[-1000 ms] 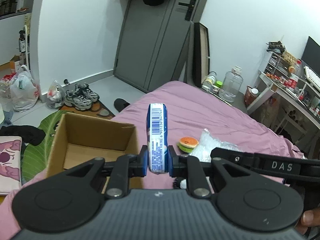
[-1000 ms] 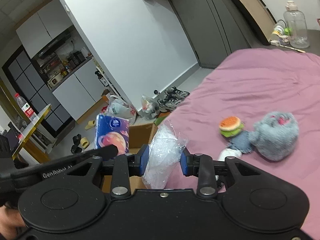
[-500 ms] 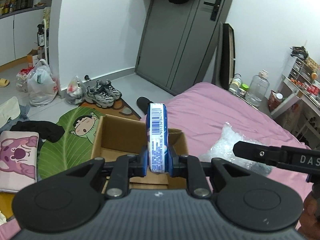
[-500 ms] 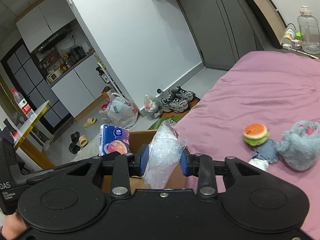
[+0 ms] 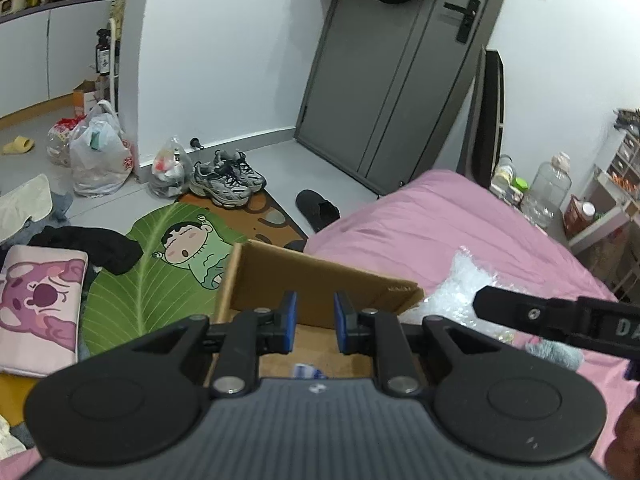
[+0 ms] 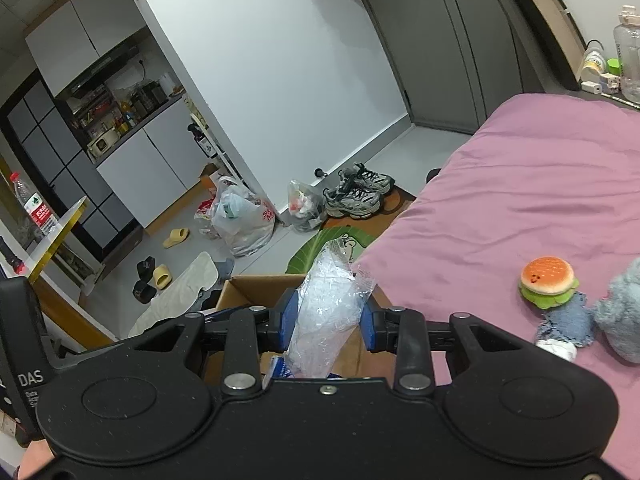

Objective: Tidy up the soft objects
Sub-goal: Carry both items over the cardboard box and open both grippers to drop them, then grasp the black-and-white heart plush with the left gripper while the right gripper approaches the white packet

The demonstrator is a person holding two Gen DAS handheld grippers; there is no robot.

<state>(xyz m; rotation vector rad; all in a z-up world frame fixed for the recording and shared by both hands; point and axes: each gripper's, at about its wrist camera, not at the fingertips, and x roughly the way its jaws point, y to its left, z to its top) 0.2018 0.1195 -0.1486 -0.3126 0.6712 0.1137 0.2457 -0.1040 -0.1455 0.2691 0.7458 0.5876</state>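
Left gripper (image 5: 314, 322): jaws apart, nothing between them, over cardboard box (image 5: 320, 280); tissue pack (image 5: 306, 370) (blue-white, mostly hidden) lies inside the box; right gripper (image 6: 328, 316): clamped on clear plastic bag (image 6: 328, 312), above the box; burger plush (image 6: 548, 280) on pink bed (image 6: 540, 200)

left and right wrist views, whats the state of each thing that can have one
left tongs, open, nothing between them
right tongs, shut on plastic bag
cardboard box, open-topped, tissue pack lying inside
burger plush, on bed, not boxed
grey plush, on bed, not boxed
door, shut
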